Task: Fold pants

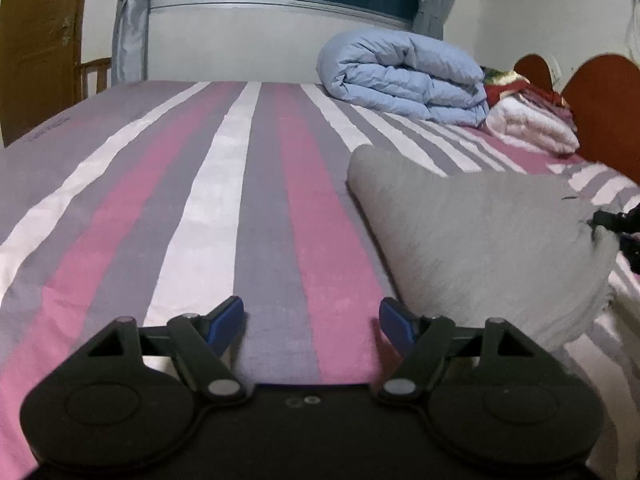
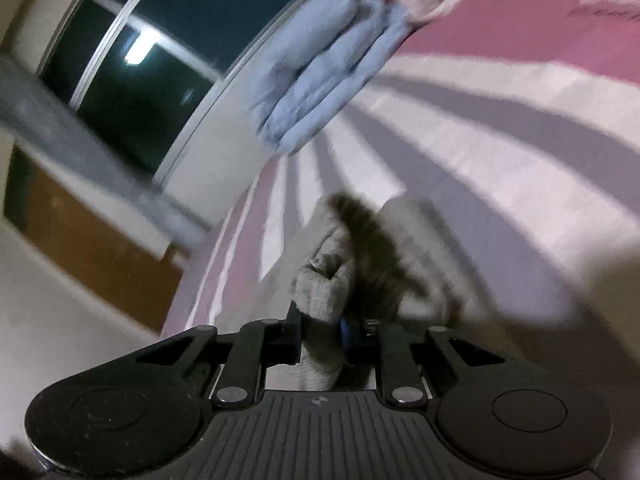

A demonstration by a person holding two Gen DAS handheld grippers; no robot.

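The grey pants (image 1: 480, 236) lie in a folded bundle on the striped bed sheet (image 1: 224, 184), to the right in the left wrist view. My left gripper (image 1: 311, 316) is open and empty, low over the sheet just left of the pants. My right gripper (image 2: 320, 328) is shut on a bunch of the grey pants (image 2: 324, 292), with a dark drawstring (image 2: 368, 232) hanging beside it; this view is tilted and blurred. The right gripper's tip also shows at the pants' right edge in the left wrist view (image 1: 618, 222).
A rolled light-blue duvet (image 1: 404, 76) and folded pink and red blankets (image 1: 528, 120) sit at the far right of the bed by the red-brown headboard (image 1: 600, 112). A window with grey curtains (image 1: 128, 20) and a wooden door (image 1: 36, 40) stand beyond the bed.
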